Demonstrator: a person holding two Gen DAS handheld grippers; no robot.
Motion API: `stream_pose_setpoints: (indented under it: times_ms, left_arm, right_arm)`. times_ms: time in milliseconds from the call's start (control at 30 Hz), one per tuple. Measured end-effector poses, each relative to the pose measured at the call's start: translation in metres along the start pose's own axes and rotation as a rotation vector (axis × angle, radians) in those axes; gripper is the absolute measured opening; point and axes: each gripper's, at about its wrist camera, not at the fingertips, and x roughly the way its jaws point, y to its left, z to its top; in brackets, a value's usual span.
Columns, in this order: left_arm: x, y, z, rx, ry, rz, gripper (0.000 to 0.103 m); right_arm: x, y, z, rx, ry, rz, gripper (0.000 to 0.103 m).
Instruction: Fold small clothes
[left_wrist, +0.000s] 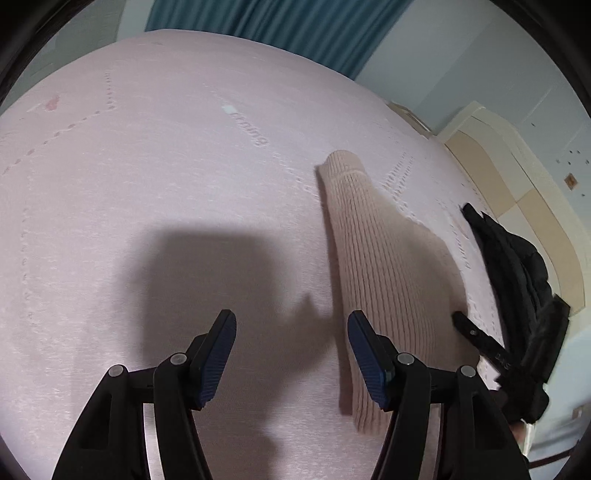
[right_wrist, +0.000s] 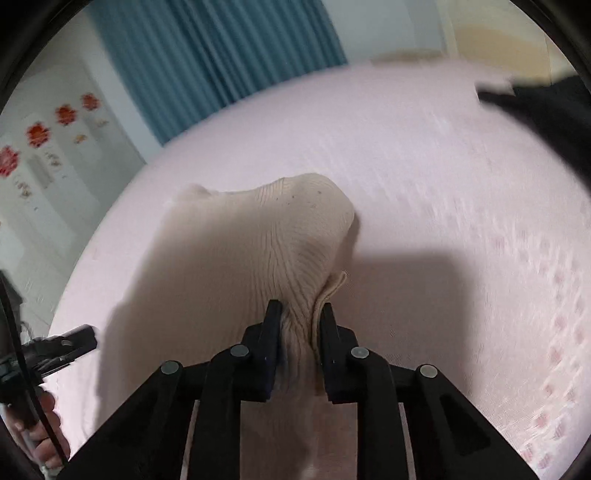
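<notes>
Left gripper (left_wrist: 291, 326) fingers spread and empty over the pink bed (left_wrist: 147, 166). Just right of them, ribbed beige garment (left_wrist: 373, 258), long axis running away ahead. Right gripper (right_wrist: 301, 314) fingers clamped on its bunched near end.

We were looking at a bed (left_wrist: 155, 177) covered in a pale pink sheet (right_wrist: 424, 177) with faint dotted lines and some upside-down lettering woven in. A beige ribbed knit garment (left_wrist: 373, 258) lay on it toward the right of the left wrist view, one end bunched up off the sheet. A black padded garment (left_wrist: 517, 266) sat at the bed's right edge.
</notes>
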Motion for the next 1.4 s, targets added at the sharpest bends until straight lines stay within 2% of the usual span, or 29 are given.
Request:
stream_pose_setpoints:
  times_ms: [67, 100, 133, 200, 233, 367, 400, 467, 567, 633, 667, 733, 833, 933, 1000, 1100, 1300, 1333, 1400]
  left_arm:
    - [-0.006, -0.005, -0.001, 0.03, -0.008, -0.02, 0.061]
    - [-0.008, -0.008, 0.0, 0.044, -0.013, -0.024, 0.061]
    - [-0.01, -0.01, 0.001, 0.058, -0.02, -0.024, 0.061]
    - [-0.015, -0.009, 0.003, 0.066, -0.032, -0.029, 0.061]
    - [-0.013, -0.014, 0.007, 0.061, -0.036, -0.037, 0.061]
    - [-0.02, -0.009, 0.011, 0.048, -0.051, -0.068, 0.061]
    - [-0.02, -0.009, 0.011, 0.051, -0.055, -0.066, 0.061]
    - [-0.023, -0.006, 0.011, 0.057, -0.062, -0.058, 0.061]
    - [-0.028, 0.0, 0.01, 0.045, -0.062, -0.051, 0.061]
    - [-0.026, 0.0, 0.009, 0.03, -0.062, -0.05, 0.061]
    - [-0.028, 0.001, 0.008, 0.019, -0.061, -0.053, 0.061]
    - [-0.03, -0.001, 0.008, 0.004, -0.061, -0.053, 0.061]
    - [-0.04, -0.003, 0.005, 0.009, -0.075, -0.046, 0.061]
    - [-0.054, -0.003, 0.002, 0.023, -0.093, -0.019, 0.061]
    - [-0.062, 0.0, 0.002, 0.015, -0.104, -0.015, 0.061]
    - [-0.076, 0.004, 0.001, 0.006, -0.117, -0.003, 0.061]
    - [-0.096, 0.017, -0.006, -0.029, -0.15, 0.001, 0.061]
    - [-0.098, 0.019, -0.007, -0.036, -0.154, -0.002, 0.061]
    - [-0.1, 0.025, -0.009, -0.049, -0.156, -0.006, 0.061]
  right_arm:
    - [-0.005, 0.003, 0.007, -0.011, 0.008, 0.002, 0.029]
    - [-0.006, 0.004, 0.01, -0.013, 0.009, 0.0, 0.042]
    - [-0.005, 0.004, 0.013, -0.012, 0.01, 0.005, 0.048]
    - [0.008, 0.001, 0.017, 0.006, 0.042, 0.027, 0.054]
    - [0.016, -0.001, 0.018, 0.019, 0.063, 0.037, 0.06]
    - [0.047, -0.019, 0.021, 0.113, 0.16, 0.134, 0.074]
    - [0.053, -0.024, 0.021, 0.139, 0.169, 0.162, 0.078]
    - [0.057, -0.027, 0.023, 0.139, 0.168, 0.184, 0.081]
    - [0.064, -0.018, 0.026, 0.096, 0.203, 0.166, 0.081]
    - [0.072, -0.015, 0.027, 0.137, 0.26, 0.241, 0.061]
    - [0.075, -0.015, 0.03, 0.16, 0.268, 0.246, 0.061]
    - [0.074, -0.01, 0.031, 0.147, 0.268, 0.229, 0.05]
    - [0.059, 0.0, 0.037, 0.138, 0.249, 0.233, 0.037]
    - [0.024, 0.011, 0.044, 0.153, 0.181, 0.258, 0.035]
    - [-0.005, 0.026, 0.049, 0.121, 0.12, 0.23, 0.034]
    - [-0.05, 0.049, 0.058, 0.05, 0.053, 0.124, 0.034]
    - [-0.095, 0.085, 0.072, -0.104, 0.032, -0.198, 0.034]
    - [-0.098, 0.092, 0.073, -0.125, 0.026, -0.235, 0.034]
    - [-0.099, 0.102, 0.077, -0.128, 0.026, -0.242, 0.034]
